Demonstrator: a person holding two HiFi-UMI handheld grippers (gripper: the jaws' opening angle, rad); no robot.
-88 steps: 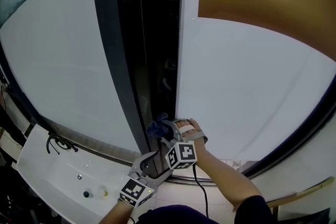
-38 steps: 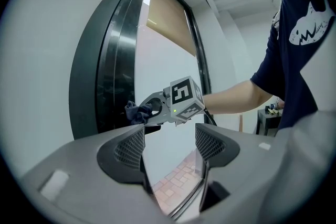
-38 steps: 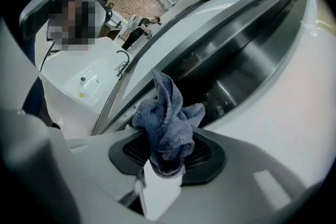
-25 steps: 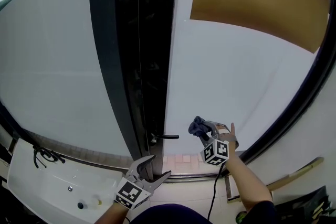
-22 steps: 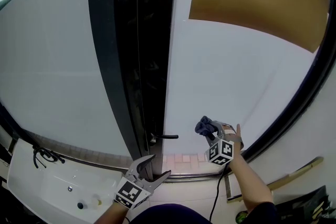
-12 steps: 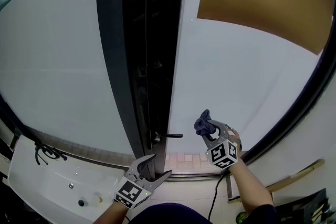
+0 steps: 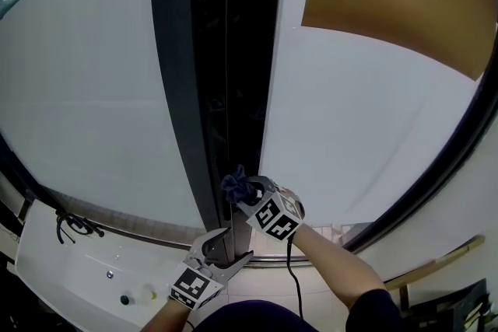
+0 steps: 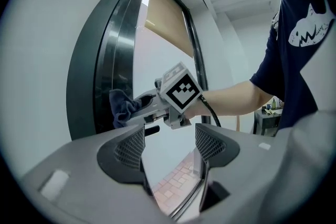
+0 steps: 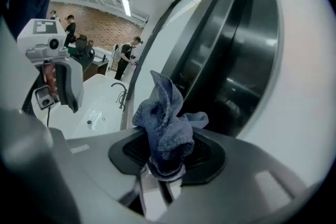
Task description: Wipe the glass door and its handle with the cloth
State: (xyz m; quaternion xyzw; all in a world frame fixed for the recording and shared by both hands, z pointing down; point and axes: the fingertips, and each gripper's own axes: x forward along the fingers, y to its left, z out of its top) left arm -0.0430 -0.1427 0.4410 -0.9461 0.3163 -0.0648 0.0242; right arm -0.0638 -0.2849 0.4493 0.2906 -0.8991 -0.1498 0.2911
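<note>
Cloth [image 9: 165,123], blue and bunched, is clamped between the closed fingers of the right gripper [image 9: 167,153], with a crumpled tuft rising past the tips toward 12 o'clock in the right gripper view. In the head view the cloth [image 7: 235,184] sits just below centre, at about 6 o'clock. There the right gripper [image 7: 244,192] holds it at the dark frame [image 7: 180,74], where the frame meets the pale edge of the glass door [image 7: 350,113]. Whether the fabric presses on the surface cannot be told.

From the left gripper view the cloth [image 8: 122,106] shows at 9 o'clock of the right gripper's marker cube. The short black handle [image 8: 152,130] juts from the door [image 8: 157,68] just beneath that gripper, at its 6 o'clock.

The left gripper [image 8: 169,147] has its jaws spread apart with nothing between them but the door's lower glass beyond. In the head view it [image 7: 222,246] hangs at 7 o'clock of the right gripper, near the door's foot.

Farther out, a white sink [image 7: 70,276] with a dark faucet [image 7: 74,223] fills the 8 o'clock corner.
</note>
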